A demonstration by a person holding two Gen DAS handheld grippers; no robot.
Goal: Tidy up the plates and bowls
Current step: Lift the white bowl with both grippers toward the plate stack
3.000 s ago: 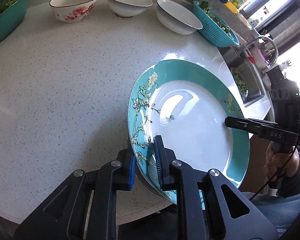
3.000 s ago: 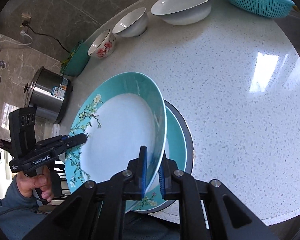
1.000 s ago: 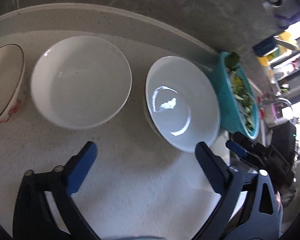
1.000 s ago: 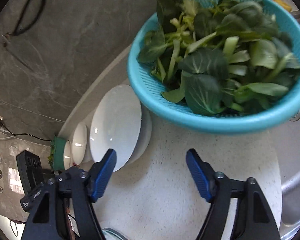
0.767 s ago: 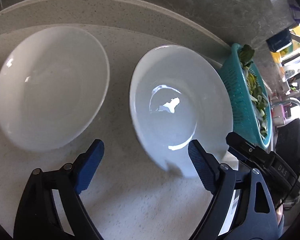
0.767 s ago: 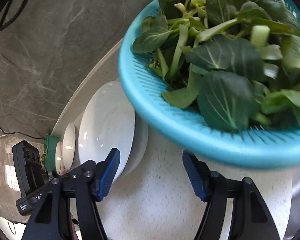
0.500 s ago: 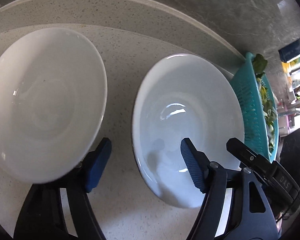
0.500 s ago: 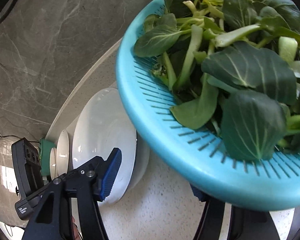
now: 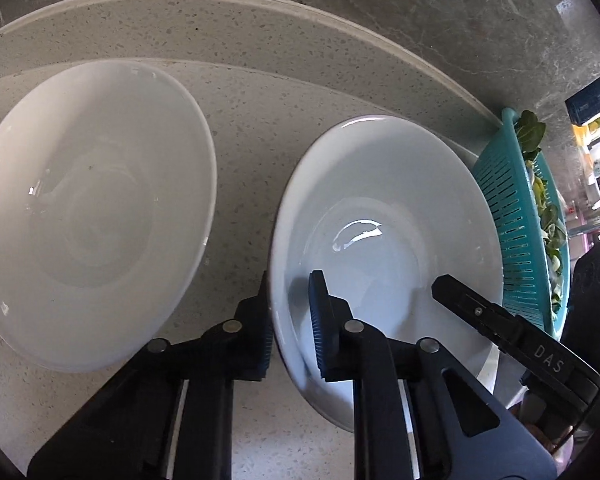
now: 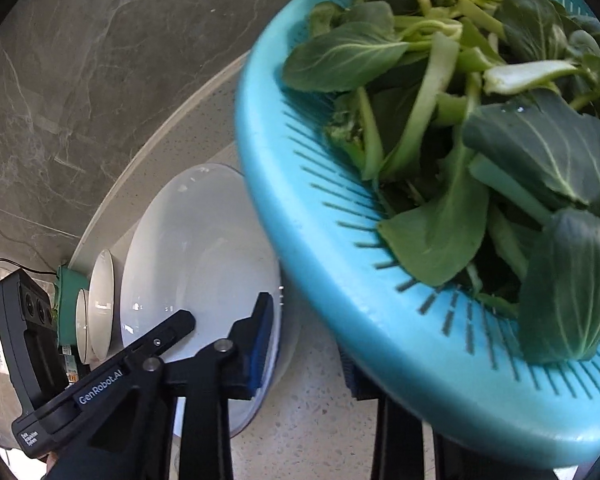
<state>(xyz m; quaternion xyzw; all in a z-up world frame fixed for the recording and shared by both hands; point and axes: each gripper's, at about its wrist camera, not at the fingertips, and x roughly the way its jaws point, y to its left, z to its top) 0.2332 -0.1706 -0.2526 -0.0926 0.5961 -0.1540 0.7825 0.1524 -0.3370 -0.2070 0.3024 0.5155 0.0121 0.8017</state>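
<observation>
In the left wrist view, a white bowl fills the left of the frame on the speckled countertop. At centre, the left gripper has just been closing and now pinches the near rim of a second white bowl. At the right edge stands a teal colander of greens. The right gripper has been closing too; its right finger is hidden under the colander, so its grip cannot be told.
</observation>
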